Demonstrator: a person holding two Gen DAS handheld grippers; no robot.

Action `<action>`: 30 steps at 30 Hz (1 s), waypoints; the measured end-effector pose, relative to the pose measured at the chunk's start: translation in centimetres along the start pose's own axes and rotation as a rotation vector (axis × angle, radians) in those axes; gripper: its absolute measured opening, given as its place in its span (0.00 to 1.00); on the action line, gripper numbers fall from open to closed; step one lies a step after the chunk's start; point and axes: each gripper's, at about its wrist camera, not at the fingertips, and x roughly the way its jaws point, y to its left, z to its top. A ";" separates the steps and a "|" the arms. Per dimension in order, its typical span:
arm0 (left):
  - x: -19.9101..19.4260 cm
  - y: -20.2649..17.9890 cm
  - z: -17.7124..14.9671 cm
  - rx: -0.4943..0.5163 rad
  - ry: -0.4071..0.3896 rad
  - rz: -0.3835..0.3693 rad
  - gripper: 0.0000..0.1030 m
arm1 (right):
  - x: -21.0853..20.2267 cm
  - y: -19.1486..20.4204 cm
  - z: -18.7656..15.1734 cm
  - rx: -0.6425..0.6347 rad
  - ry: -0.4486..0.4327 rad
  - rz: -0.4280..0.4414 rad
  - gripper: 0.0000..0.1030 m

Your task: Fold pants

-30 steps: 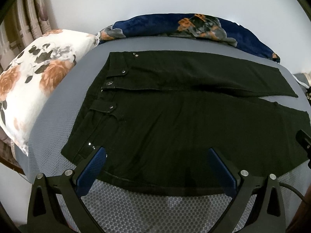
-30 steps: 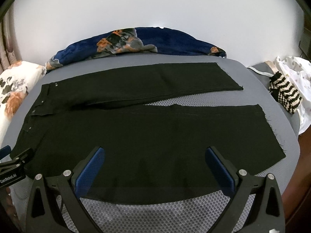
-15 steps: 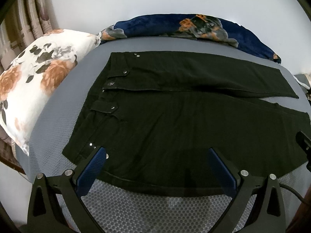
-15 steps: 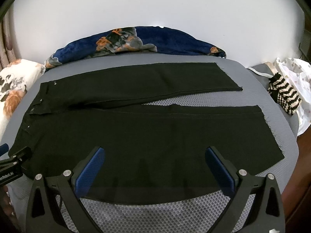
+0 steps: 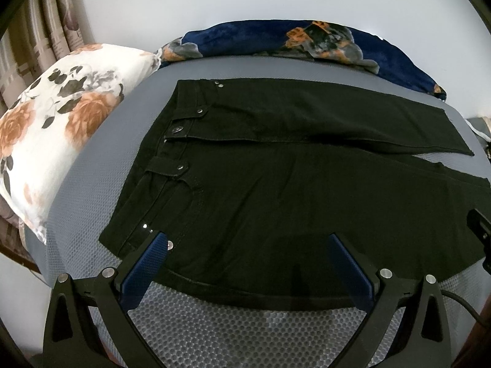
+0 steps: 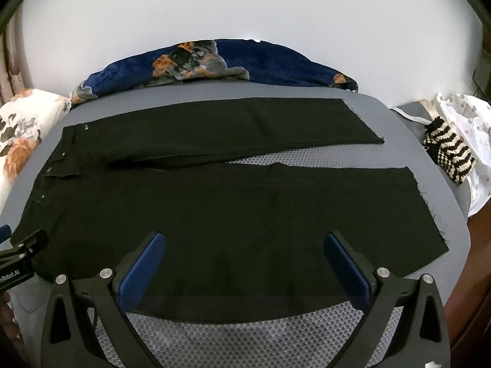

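Over the flat pants (image 5: pixel 276 202), both grippers' fingers (image 5: pixel 150 263) spread wide.

Both views are evenly lit by soft, diffuse light, the white wall (image 6: pixel 245 9) bright without glare. Strong fisheye bending curves the edges, with dark vignette at the corners. The black pants (image 5: pixel 291 190) swallow detail (folds barely readable). Faint finger shadows fall on the cloth. Focus is sharp centrally.
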 end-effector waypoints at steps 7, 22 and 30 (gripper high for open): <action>0.0 0.1 0.0 -0.001 -0.001 0.003 1.00 | 0.1 0.1 0.0 -0.003 0.002 -0.007 1.00; 0.1 0.1 -0.1 0.000 -0.001 0.003 1.00 | 0.4 0.4 0.3 -0.004 0.008 -0.007 1.00; 0.4 0.4 0.7 0.001 -0.001 0.000 1.00 | 1.2 0.3 0.8 0.001 0.025 -0.003 1.00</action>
